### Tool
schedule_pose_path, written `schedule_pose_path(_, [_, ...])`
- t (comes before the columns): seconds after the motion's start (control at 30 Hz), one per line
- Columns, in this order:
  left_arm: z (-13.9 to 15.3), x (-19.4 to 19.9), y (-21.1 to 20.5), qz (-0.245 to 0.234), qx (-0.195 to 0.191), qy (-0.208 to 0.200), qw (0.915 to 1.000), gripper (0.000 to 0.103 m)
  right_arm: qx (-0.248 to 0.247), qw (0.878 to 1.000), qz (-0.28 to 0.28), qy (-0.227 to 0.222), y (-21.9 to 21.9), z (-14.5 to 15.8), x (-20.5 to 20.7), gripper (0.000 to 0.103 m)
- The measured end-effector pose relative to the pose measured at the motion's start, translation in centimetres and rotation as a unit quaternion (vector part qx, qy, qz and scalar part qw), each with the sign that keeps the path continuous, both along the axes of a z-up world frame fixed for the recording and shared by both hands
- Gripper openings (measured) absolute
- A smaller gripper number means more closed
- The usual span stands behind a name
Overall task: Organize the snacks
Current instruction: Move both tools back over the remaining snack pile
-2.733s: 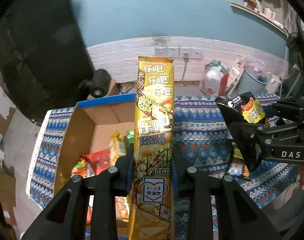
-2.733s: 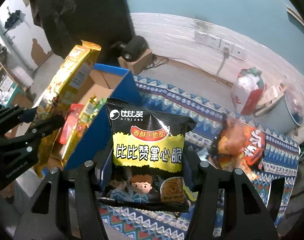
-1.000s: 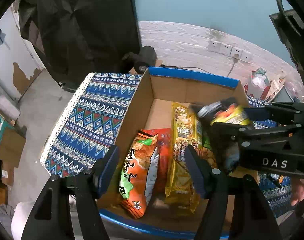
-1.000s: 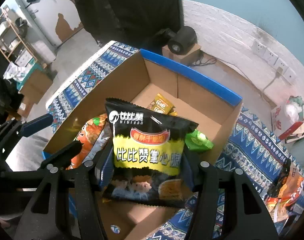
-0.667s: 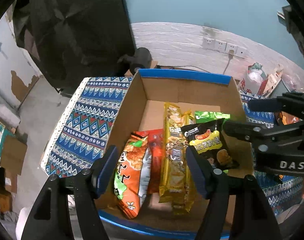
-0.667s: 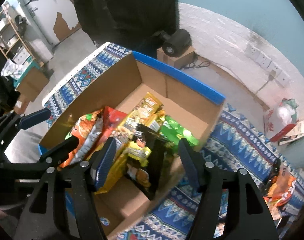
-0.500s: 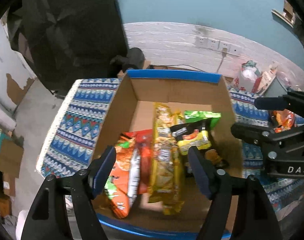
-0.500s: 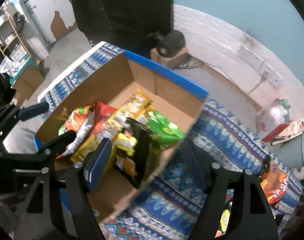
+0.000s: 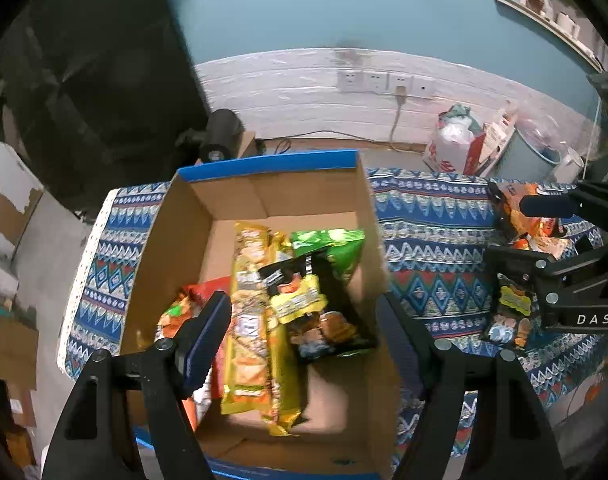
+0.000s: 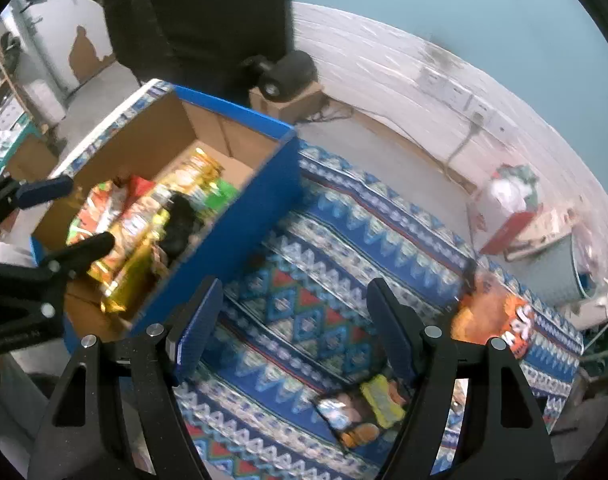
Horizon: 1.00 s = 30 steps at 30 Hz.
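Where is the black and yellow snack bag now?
In the left wrist view, the black and yellow snack bag lies inside the cardboard box, between the long yellow packet and the box's right wall.

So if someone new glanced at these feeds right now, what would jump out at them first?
Most likely the blue-edged cardboard box on the patterned cloth, with bright snack packets inside: a long yellow pack, a black-and-yellow bag lying partly on it and a green one behind. Next, the orange bag still out on the cloth to the box's right, beyond the empty, open right gripper.
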<state>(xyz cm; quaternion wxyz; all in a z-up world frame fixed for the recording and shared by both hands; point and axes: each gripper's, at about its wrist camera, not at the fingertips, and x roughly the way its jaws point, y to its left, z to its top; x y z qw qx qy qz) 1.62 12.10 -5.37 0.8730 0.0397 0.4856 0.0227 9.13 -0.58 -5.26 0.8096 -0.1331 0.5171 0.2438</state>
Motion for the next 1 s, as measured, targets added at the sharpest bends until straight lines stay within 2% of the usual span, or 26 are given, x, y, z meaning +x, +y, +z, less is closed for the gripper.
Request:
schedule_pose_path(0.17, [0.2, 0.5, -2.3, -0.019, 0.000, 0.000, 0.9998, 0.080, -0.004, 1.000, -0.018, 0.000, -3.1, -0.3, -0.1, 0.075])
schedule_pose_path(0.6, [-0.6, 2.0, -10.4, -0.103, 0.023, 0.009, 0.9944, 0.080, -0.007, 0.997, -0.075, 0.015, -11.2, -1.9, 0.2, 0.077])
schedule_pose_path(1.0, [-3.4, 4.2, -15.8, -0.152, 0.045, 0.032, 0.9868, 0.080, -0.013, 0.991, -0.126, 0.031, -17.5, -4.8, 1.6, 0.077])
